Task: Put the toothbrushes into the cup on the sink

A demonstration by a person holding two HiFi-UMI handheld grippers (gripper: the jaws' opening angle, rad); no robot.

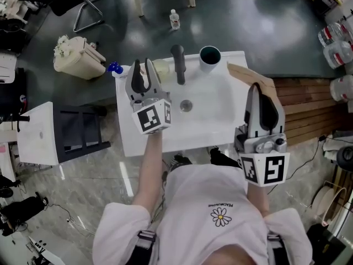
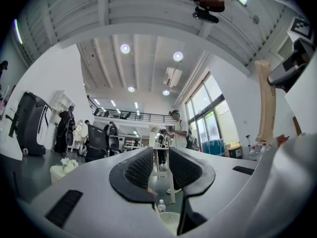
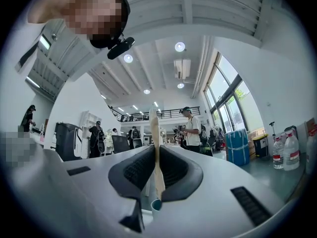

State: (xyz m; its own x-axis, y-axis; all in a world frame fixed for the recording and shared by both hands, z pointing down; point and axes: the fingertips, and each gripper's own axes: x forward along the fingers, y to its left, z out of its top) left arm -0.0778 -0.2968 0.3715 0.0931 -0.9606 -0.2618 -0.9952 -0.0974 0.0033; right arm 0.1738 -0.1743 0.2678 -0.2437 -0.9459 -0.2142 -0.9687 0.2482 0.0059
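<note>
Clamping a tan toothbrush (image 3: 154, 133) tight between its jaws, the right hand-held gripper (image 1: 258, 93) is hovering by the right edge of the white sink (image 1: 165, 142), the brush pointing toward the teal cup (image 1: 209, 56) that is standing on the back rim beside the dark faucet (image 1: 177, 64). The left hand-held gripper (image 1: 142, 65) is hanging over the sink's left side, jaws parted with nothing between them. Dark floor (image 1: 259, 21) is stretching beyond the sink, a small bottle (image 1: 175, 20) standing on it; the left forearm is reaching forward from a white sleeve

Shirt (image 1: 193, 208) print — illegibly small.
</note>
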